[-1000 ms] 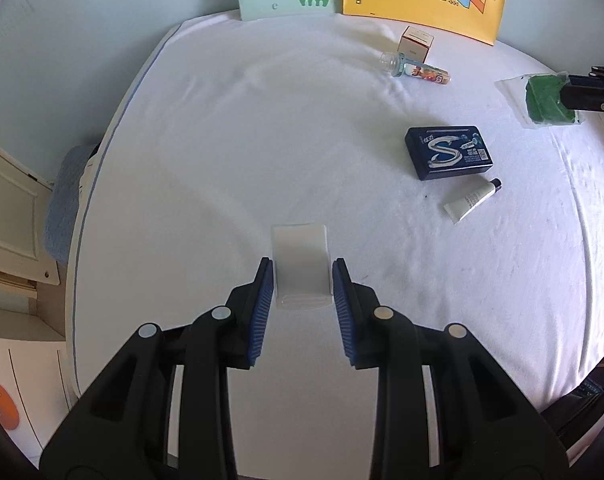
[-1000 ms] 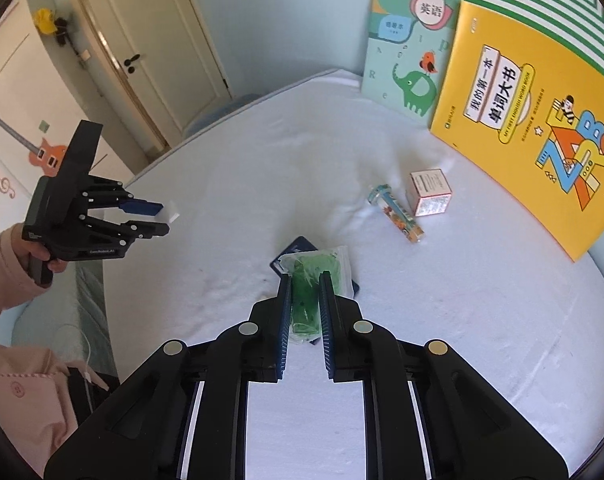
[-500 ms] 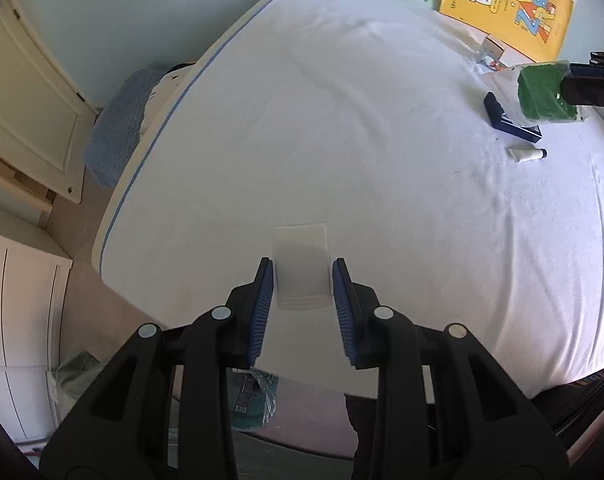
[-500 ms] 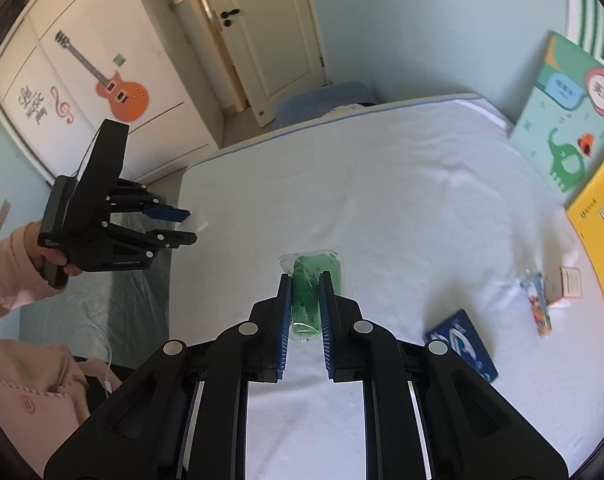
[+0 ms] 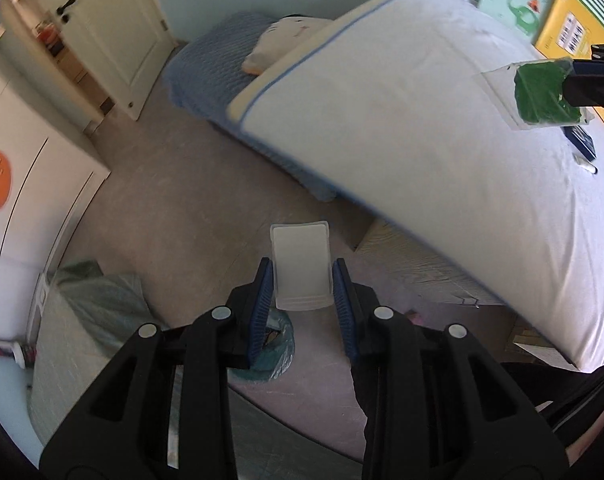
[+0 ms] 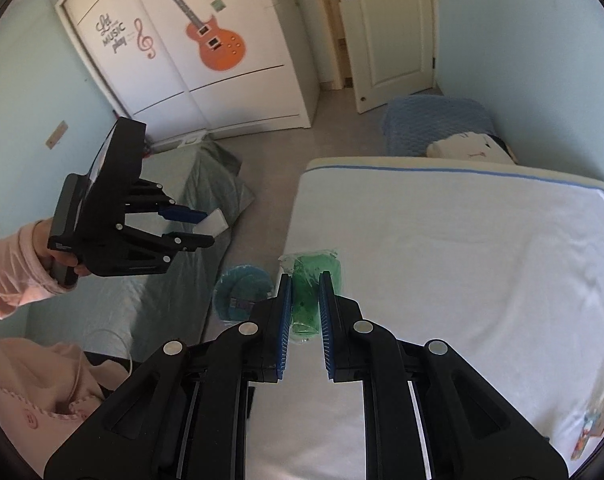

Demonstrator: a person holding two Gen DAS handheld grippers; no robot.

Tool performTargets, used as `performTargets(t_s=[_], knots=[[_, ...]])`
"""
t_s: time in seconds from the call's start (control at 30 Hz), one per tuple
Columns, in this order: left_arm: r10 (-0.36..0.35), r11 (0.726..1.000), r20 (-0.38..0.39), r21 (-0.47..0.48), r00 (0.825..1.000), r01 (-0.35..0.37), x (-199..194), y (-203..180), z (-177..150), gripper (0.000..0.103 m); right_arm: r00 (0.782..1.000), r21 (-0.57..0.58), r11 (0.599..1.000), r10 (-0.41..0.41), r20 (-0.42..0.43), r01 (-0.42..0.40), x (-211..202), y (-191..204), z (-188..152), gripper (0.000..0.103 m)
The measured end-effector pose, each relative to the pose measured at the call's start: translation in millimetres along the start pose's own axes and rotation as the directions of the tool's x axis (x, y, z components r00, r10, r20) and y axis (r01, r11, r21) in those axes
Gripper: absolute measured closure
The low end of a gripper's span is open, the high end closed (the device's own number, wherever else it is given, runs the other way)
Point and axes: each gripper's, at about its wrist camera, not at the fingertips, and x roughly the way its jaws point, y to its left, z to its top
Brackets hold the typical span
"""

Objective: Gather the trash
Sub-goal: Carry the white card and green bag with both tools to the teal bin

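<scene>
The left gripper (image 5: 302, 294) is clamped on a flat translucent white packet (image 5: 300, 266), held above the floor (image 5: 182, 200) beside the bed (image 5: 441, 140). The right gripper (image 6: 305, 312) pinches a clear bag of green material (image 6: 313, 276) over the bed's edge, near a teal-lined trash bin (image 6: 242, 294) on the floor.

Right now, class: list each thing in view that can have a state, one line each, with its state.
left gripper: shut on white packet, held over the floor
right gripper: shut on green packet
bin: on the floor, bag-lined, open
door: ajar
wardrobe: closed
</scene>
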Motion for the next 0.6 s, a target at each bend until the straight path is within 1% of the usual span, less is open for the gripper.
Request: performTargets(t_s=[0.2, 0.37, 0.5, 0.6], knots=[[0.024, 0.992, -0.023, -0.125, 0.999, -0.026, -3, 44, -30, 0.075, 0.995, -0.103, 0.991, 0.085, -0.044, -0.089, 37, 40, 39, 0.088], [0.039, 0.973, -0.047, -0.224, 0.998, -0.049, -2, 72, -63, 0.075, 0.983, -0.178, 0.969, 0.159, -0.091, -0.173, 72, 74, 67, 0.088], [0.042, 0.95, -0.07, -0.305, 0.997, -0.062, -1, 91, -89, 0.075, 0.966, -0.226, 0.943, 0.219, -0.139, -0.246, 100, 102, 83, 0.088], [0.046, 0.931, -0.092, -0.356, 0.995, -0.076, 1, 104, -109, 0.075, 0.947, -0.253, 0.919, 0.26, -0.186, -0.302, 121, 125, 94, 0.088]])
